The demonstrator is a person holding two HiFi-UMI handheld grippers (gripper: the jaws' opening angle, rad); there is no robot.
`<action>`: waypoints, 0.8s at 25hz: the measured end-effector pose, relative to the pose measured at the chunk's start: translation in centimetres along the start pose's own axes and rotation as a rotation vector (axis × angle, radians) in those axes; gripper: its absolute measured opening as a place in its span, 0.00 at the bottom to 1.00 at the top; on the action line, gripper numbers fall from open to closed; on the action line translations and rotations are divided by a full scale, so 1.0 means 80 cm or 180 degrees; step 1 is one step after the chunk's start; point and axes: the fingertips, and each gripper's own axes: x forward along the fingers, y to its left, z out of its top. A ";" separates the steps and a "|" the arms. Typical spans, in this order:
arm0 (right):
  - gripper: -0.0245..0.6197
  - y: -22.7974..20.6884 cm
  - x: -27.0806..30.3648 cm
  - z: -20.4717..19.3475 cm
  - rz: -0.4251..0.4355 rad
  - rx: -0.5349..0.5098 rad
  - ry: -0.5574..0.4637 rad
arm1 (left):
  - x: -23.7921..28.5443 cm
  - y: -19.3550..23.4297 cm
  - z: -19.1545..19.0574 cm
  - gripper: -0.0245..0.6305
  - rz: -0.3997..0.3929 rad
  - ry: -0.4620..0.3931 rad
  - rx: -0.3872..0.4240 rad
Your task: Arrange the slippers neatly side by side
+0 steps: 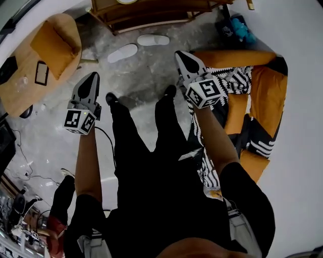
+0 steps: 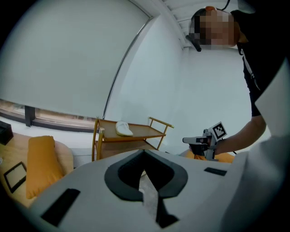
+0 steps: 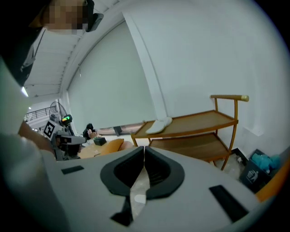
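Note:
Two white slippers lie on the grey floor ahead of me in the head view, one (image 1: 122,53) angled to the left, the other (image 1: 153,40) lying crosswise behind it, a small gap between them. My left gripper (image 1: 94,75) is held in the air, shut and holding nothing, pointing towards them. My right gripper (image 1: 179,54) is also shut and holds nothing, raised to the right of the slippers. In the left gripper view the jaws (image 2: 144,153) meet, and so do those in the right gripper view (image 3: 144,149). Another white slipper-like thing (image 3: 159,124) lies on top of the wooden cart.
A wooden shelf cart (image 1: 151,12) stands just behind the slippers. An orange chair with a cushion (image 1: 55,45) is at the left. An orange sofa (image 1: 265,88) with a black-and-white patterned throw (image 1: 234,80) is at the right. A dark bag holding something blue (image 1: 237,27) sits beside the cart.

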 end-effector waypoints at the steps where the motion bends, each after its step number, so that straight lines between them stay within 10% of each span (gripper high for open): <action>1: 0.09 -0.014 0.011 -0.024 -0.0004 -0.0021 0.0076 | 0.007 0.002 -0.020 0.06 -0.0017 0.0045 0.0004; 20: 0.19 -0.179 0.224 -0.421 0.0172 0.0161 0.1074 | 0.150 0.104 -0.333 0.06 0.0103 0.0312 0.0058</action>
